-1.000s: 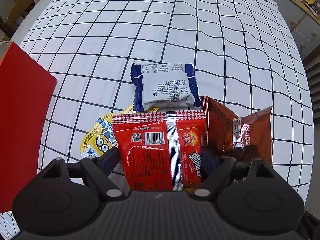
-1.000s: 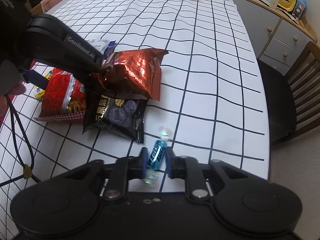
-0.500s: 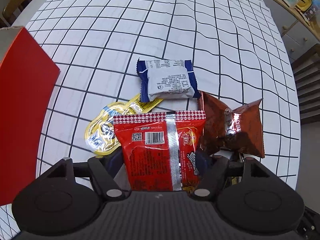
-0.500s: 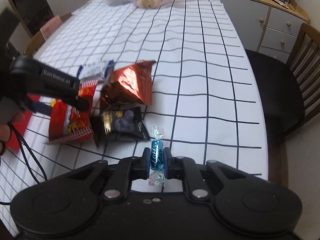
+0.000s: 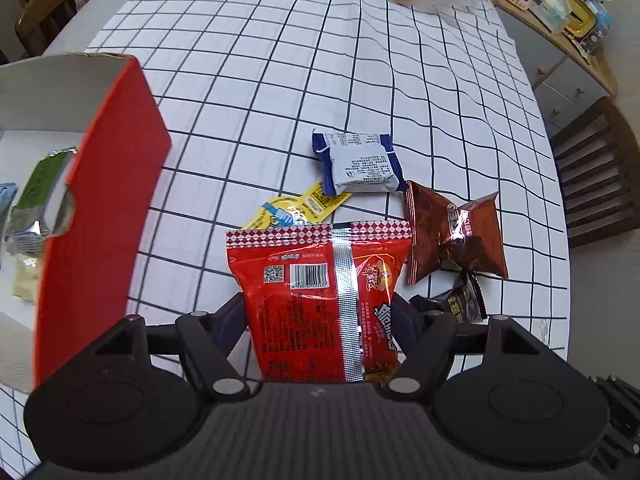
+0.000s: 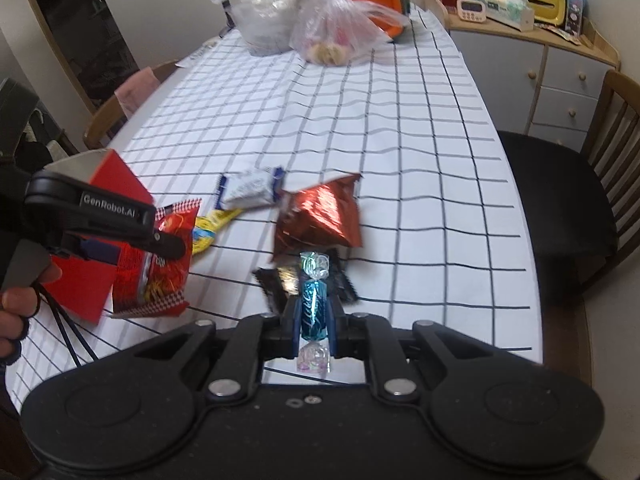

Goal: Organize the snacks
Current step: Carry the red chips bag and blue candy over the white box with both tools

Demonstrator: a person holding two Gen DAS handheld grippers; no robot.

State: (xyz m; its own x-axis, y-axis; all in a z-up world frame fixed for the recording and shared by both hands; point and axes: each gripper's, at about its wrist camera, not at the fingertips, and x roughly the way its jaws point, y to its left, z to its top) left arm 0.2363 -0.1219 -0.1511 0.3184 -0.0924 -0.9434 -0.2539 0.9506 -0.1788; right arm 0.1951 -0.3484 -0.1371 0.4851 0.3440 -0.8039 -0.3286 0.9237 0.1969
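Observation:
My left gripper point(image 5: 320, 316) is shut on a red snack packet point(image 5: 320, 300) and holds it above the table, right of a red box point(image 5: 100, 216); both show in the right wrist view, packet point(image 6: 160, 264) and box point(image 6: 104, 184). My right gripper point(image 6: 314, 314) is shut on a blue wrapped candy point(image 6: 314, 312), lifted above the table. On the cloth lie a blue-white packet point(image 5: 360, 162), a yellow packet point(image 5: 288, 210), a brown Oreo bag point(image 5: 456, 236) and a black packet point(image 5: 460, 300).
The red box holds a green packet point(image 5: 36, 196) and other snacks. Plastic bags point(image 6: 320, 28) sit at the table's far end. A cabinet point(image 6: 532, 56) and a chair point(image 6: 560, 200) stand to the right of the checked tablecloth point(image 6: 400, 140).
Both grippers rose and pulled back with their loads. The red box's open inside has come into the left wrist view.

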